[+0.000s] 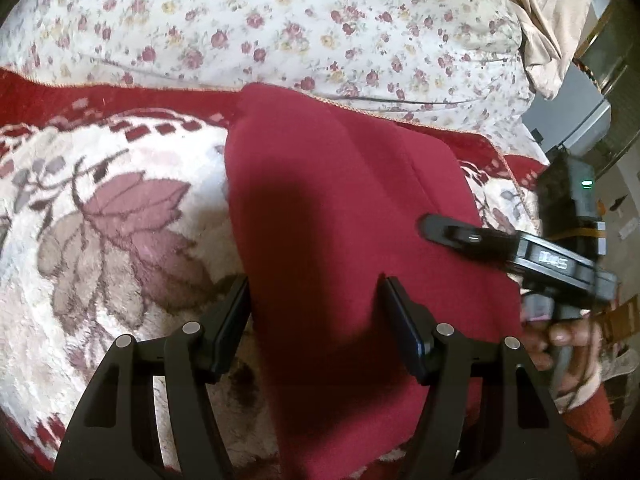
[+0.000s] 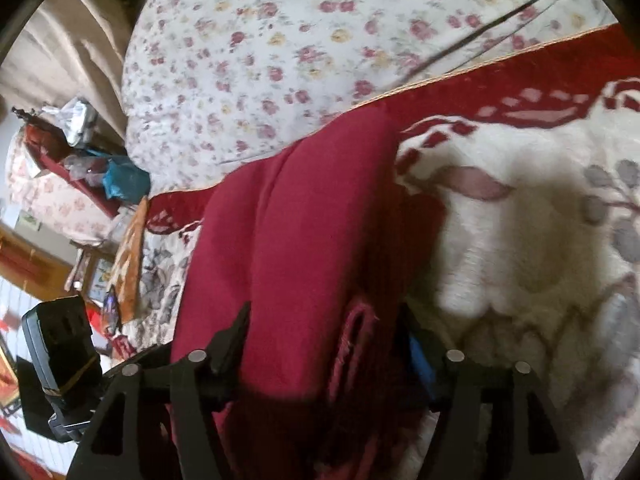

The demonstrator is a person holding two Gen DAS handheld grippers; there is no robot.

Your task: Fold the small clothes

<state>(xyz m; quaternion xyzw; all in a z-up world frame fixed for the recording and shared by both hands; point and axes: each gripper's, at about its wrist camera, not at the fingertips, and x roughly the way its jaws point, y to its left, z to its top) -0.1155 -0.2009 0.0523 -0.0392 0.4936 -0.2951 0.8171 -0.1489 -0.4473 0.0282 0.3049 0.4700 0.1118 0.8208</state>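
A dark red garment (image 1: 340,208) lies folded on a cream and red floral blanket (image 1: 120,208). My left gripper (image 1: 316,300) is open, its two fingers straddling the near part of the garment. In the left wrist view my right gripper (image 1: 440,232) reaches in from the right onto the garment's right edge, held by a hand (image 1: 568,332). In the right wrist view the garment (image 2: 304,220) fills the middle and passes between the fingers of my right gripper (image 2: 324,328), which stand wide apart with cloth bunched between them.
A white quilt with small roses (image 1: 300,20) lies behind the blanket. A beige cushion (image 1: 548,20) is at the far right. A cluttered shelf and bags (image 2: 88,152) stand to the left of the bed in the right wrist view.
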